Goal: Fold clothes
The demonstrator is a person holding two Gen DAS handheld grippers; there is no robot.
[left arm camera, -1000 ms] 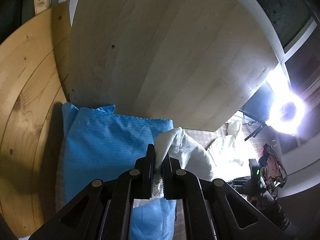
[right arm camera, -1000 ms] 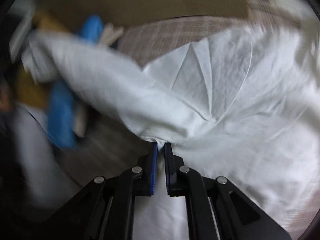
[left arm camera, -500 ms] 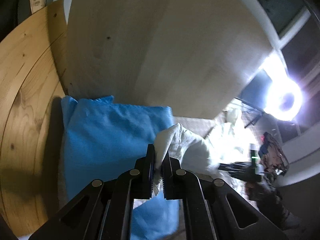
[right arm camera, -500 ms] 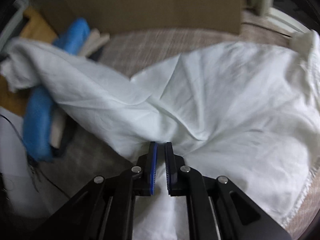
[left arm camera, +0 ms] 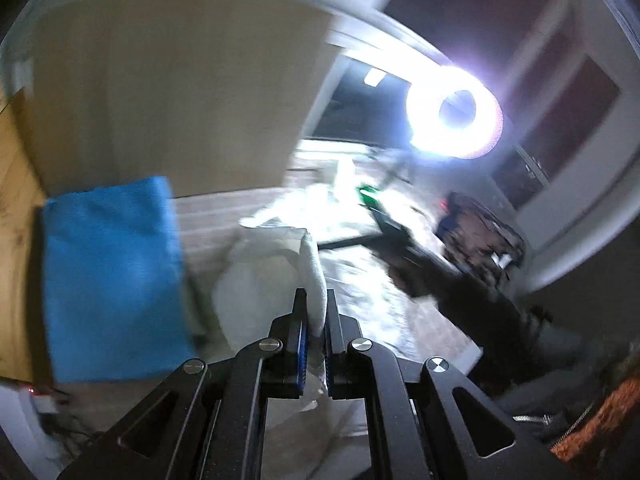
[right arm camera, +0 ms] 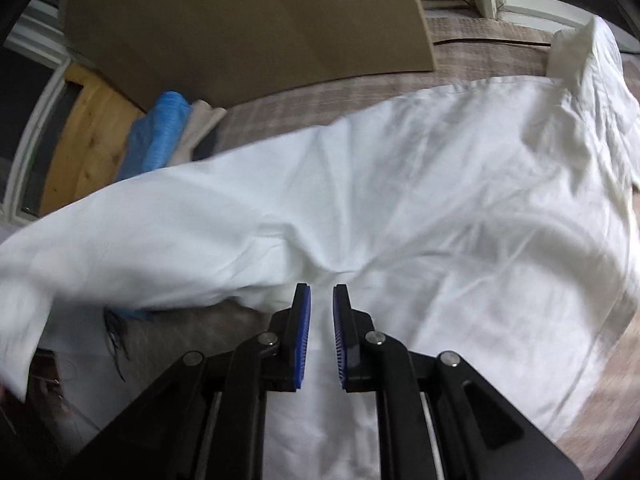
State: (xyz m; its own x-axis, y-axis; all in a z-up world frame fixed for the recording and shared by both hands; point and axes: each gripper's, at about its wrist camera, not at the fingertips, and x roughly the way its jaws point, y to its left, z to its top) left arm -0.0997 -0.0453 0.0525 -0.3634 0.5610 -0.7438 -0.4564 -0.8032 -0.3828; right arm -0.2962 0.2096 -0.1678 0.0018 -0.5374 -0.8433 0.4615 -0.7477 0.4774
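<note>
Now the left gripper (left arm camera: 316, 312) pinches a fold of the white shirt (right arm camera: 400, 208) — the right gripper (right arm camera: 321, 300), jaws parted and empty, hovers above that shirt.

Both views sit just behind their own gripper fingers and look forward along them, so the black finger frames fill the bottom of each picture. The left wrist view rides on the left gripper (left arm camera: 316, 304), low and close to the cloth, facing across the surface toward a ring light (left arm camera: 454, 114) and a pale board (left arm camera: 168, 92); it is blurred, so farther detail is uncertain. The right wrist view, on the right gripper (right arm camera: 321, 300), tilts down from close above the white shirt (right arm camera: 420, 208), facing the same board (right arm camera: 240, 20). Both views share the shirt (left arm camera: 256, 280), the board and the folded blue garment (left arm camera: 112, 280) (right arm camera: 160, 136) beside it.
</note>
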